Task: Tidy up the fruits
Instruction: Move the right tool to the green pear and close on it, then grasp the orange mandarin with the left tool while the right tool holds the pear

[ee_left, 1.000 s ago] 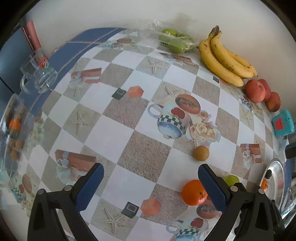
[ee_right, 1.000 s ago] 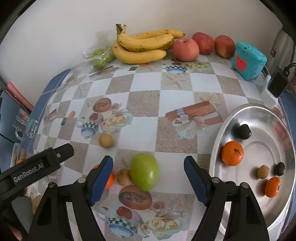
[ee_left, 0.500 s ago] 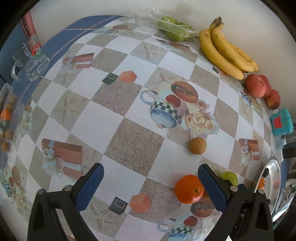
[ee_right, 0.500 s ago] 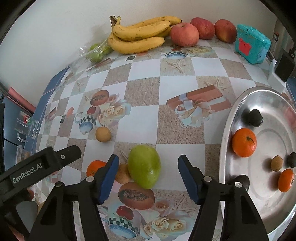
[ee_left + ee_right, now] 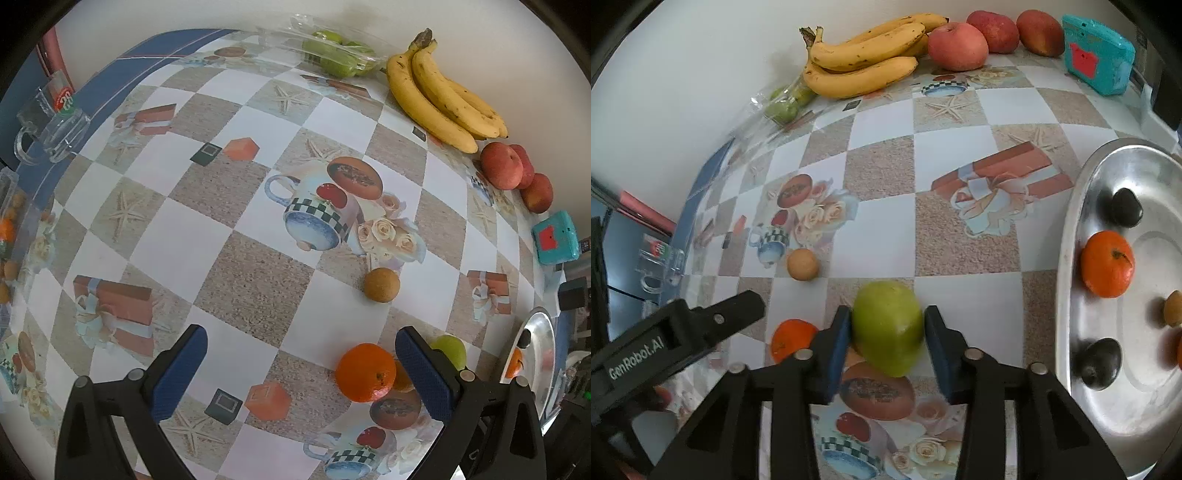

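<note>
My right gripper (image 5: 888, 334) is shut on a green mango (image 5: 888, 326), its blue pads touching both sides, low over the tablecloth. An orange (image 5: 792, 338) lies just left of it, and a small brown fruit (image 5: 802, 264) farther back. In the left wrist view my left gripper (image 5: 297, 363) is open and empty; the orange (image 5: 365, 372) lies by its right finger, the green mango (image 5: 448, 349) behind that finger, the brown fruit (image 5: 381, 284) ahead. A metal tray (image 5: 1071, 258) at the right holds an orange (image 5: 1108, 264) and several small fruits.
Bananas (image 5: 864, 61), red apples (image 5: 958, 46), a bag of green fruit (image 5: 783, 107) and a teal box (image 5: 1099, 53) line the back wall. A glass mug (image 5: 55, 125) stands at the table's left edge. The left gripper's body (image 5: 665, 343) shows beside my right gripper.
My right gripper has moved forward and closed its jaws onto the green mango. My left gripper has drifted a little closer to the orange and stays open.
</note>
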The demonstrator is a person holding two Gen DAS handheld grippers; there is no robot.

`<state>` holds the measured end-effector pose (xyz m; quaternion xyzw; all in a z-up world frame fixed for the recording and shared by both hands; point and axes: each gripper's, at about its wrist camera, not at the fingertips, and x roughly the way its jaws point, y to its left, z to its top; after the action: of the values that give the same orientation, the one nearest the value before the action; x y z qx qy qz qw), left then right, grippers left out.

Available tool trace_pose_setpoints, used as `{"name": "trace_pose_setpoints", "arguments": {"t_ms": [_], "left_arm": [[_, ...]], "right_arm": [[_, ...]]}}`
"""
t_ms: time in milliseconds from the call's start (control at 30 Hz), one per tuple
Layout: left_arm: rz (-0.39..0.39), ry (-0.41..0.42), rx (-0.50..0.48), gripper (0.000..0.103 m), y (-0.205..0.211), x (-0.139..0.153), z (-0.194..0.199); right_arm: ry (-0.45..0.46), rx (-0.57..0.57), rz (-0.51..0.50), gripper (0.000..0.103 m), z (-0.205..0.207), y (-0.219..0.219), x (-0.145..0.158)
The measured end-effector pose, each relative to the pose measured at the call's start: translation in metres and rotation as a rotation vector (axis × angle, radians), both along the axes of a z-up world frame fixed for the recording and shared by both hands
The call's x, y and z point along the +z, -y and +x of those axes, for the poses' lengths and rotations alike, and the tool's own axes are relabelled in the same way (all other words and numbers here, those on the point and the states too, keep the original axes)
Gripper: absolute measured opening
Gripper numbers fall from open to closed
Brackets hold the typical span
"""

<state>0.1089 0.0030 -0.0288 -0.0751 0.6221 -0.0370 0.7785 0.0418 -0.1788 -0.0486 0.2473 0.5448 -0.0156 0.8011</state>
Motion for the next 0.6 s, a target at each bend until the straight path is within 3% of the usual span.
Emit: {"name": "trace_pose_setpoints", "arguments": {"t_ms": [467,600], "left_arm": [[-0.022,-0.006,-0.038,0.101,0.009,-0.003,-0.002],[-0.031,-0.020,-0.066,0.092,0.017,-0.008,-0.003]], "right_arm": [[0.013,-0.076,0.022,0.041,-0.009,0.018,0.011],[0.024,-0.097,0.023,0.041,-0.012,0.023,0.015]]}}
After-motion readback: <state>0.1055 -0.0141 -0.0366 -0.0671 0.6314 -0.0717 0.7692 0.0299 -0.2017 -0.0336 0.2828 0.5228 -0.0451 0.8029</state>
